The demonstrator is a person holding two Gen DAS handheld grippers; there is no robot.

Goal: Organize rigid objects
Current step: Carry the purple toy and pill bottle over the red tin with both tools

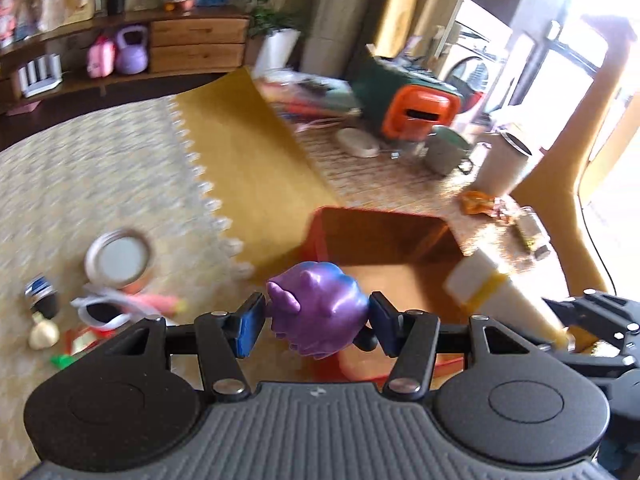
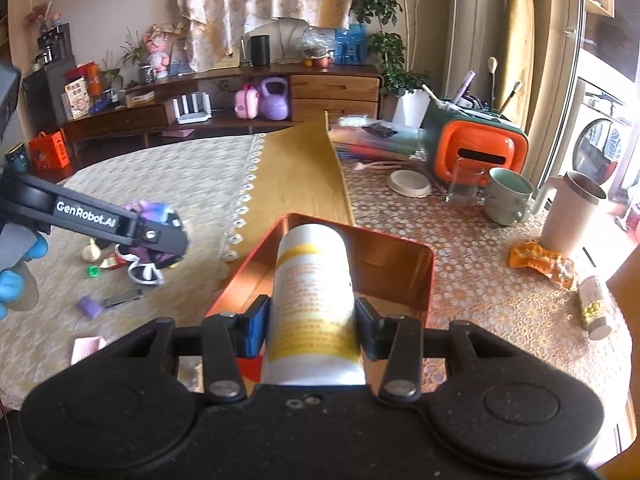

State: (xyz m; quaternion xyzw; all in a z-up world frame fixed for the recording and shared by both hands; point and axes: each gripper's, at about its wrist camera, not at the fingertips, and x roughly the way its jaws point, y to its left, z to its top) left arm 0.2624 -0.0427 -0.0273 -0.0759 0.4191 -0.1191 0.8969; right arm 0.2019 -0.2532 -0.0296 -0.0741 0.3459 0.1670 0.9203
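My left gripper (image 1: 316,320) is shut on a shiny purple toy figure (image 1: 320,312) and holds it above the near left corner of the orange tin box (image 1: 384,236). My right gripper (image 2: 312,328) is shut on a white tube with yellow bands (image 2: 312,292) and holds it over the orange tin box (image 2: 400,248), pointing into it. The tube also shows at the right of the left wrist view (image 1: 500,296). The left gripper with the toy shows at the left of the right wrist view (image 2: 156,232).
Small items lie on the cloth at the left: a round lid (image 1: 120,258), white sunglasses (image 1: 104,312), a garlic bulb (image 1: 44,334), a purple cap (image 2: 90,306), nail clippers (image 2: 122,299). At the right stand a green mug (image 2: 508,196), a beige jug (image 2: 572,216), a snack packet (image 2: 540,264) and an orange appliance (image 2: 480,152).
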